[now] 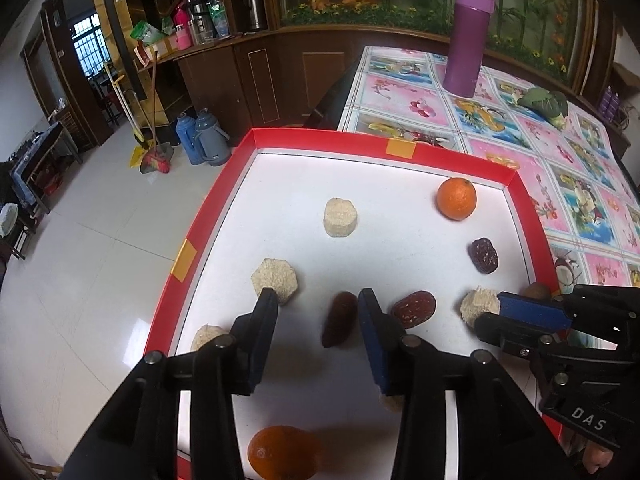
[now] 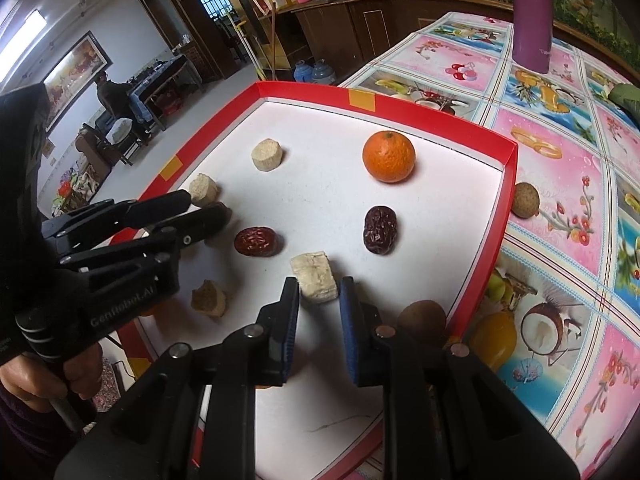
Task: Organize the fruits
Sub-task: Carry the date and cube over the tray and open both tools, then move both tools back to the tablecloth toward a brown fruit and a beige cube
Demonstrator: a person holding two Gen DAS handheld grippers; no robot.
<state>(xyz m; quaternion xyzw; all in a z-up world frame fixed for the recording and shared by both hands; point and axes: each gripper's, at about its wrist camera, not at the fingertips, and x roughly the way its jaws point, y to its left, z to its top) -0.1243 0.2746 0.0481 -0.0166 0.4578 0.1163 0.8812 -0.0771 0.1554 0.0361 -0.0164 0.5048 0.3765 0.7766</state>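
Honestly, little looks sorted so far: inside the red tray (image 1: 240,152) the oranges (image 1: 456,199), dates (image 2: 379,230) and pale cakes (image 1: 340,217) lie scattered and mixed. My left gripper (image 1: 318,300) is spread open around a dark date (image 1: 340,318), not yet squeezing it. My right gripper (image 2: 319,286) is open too, fingers either side of a cream block (image 2: 314,278), so nearly everything remains to group.

2 oranges (image 1: 456,199) (image 1: 280,454), 3 dates (image 2: 379,229) (image 2: 256,241) (image 1: 339,323), approx 5 beige cakes (image 1: 340,217) (image 1: 274,280) (image 2: 315,276) (image 2: 209,298) (image 1: 206,336) (1 partly hidden)
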